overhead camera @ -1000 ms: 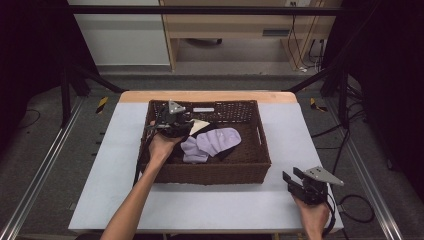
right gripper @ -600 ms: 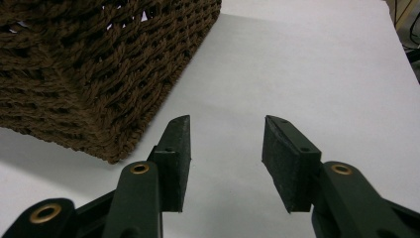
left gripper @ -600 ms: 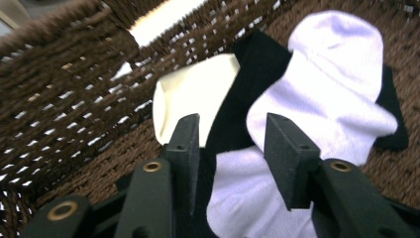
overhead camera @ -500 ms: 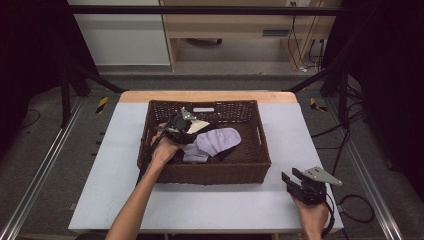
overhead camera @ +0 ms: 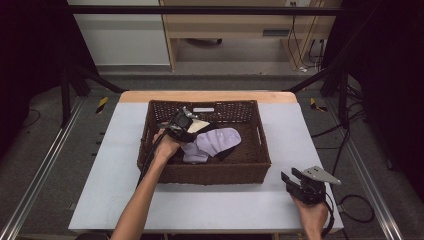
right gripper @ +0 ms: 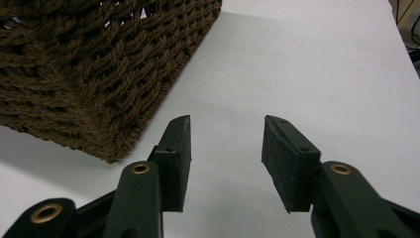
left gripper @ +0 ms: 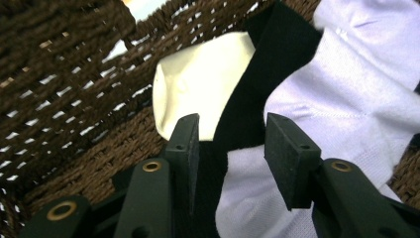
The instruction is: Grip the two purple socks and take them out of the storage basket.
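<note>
Left hand-held gripper [left gripper: 228, 144] hovering inside basket [overhead camera: 150, 142], jaws wide, straddling black sock [left gripper: 247, 109] lying between cream sock [left gripper: 198, 84] and lilac sock [left gripper: 346, 99]. Risk: pinching lilac too. Right hand-held gripper [right gripper: 225, 148] wide, empty, resting over table [right gripper: 307, 64].

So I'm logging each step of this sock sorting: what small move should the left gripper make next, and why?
Probably ease the left gripper down and shut it on the black sock. Its jaws stand open astride that sock's edge in the basket, between the cream sock and the lilac sock, gripping nothing.
</note>
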{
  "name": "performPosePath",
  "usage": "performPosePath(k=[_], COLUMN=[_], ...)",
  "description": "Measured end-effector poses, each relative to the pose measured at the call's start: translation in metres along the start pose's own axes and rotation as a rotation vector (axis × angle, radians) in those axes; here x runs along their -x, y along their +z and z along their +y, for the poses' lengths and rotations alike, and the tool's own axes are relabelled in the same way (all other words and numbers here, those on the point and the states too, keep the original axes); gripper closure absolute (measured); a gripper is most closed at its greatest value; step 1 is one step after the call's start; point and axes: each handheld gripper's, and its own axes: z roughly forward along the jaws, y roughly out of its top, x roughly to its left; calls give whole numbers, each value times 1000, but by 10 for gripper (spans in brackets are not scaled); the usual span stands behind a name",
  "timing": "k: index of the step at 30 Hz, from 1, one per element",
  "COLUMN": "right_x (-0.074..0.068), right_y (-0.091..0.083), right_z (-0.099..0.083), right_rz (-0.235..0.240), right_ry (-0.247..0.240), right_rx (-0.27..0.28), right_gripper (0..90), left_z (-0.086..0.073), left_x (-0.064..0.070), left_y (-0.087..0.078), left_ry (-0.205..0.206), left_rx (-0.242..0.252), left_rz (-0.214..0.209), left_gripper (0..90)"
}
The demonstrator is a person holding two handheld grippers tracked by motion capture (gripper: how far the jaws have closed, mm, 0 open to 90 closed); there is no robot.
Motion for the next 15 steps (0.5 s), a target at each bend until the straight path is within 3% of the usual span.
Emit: performPosePath(k=[4, 11, 15], right_x=[0, 0, -1], right_y=[-1, 2, 2], right_z=[0, 0, 0], right_rz=[-4, -4, -2], right_ry=[3, -4, -1], right_rx=[-3, -13, -14], right_gripper=[544, 534, 531], left_z=[-2, -2, -1], left_x=[-1, -1, -1], left_y=[5, 8, 11], left_ry=[-17, -25, -29], left_rx=[-50, -76, -124], left_rz=[-28, -56, -77], left_gripper=[560, 561, 593])
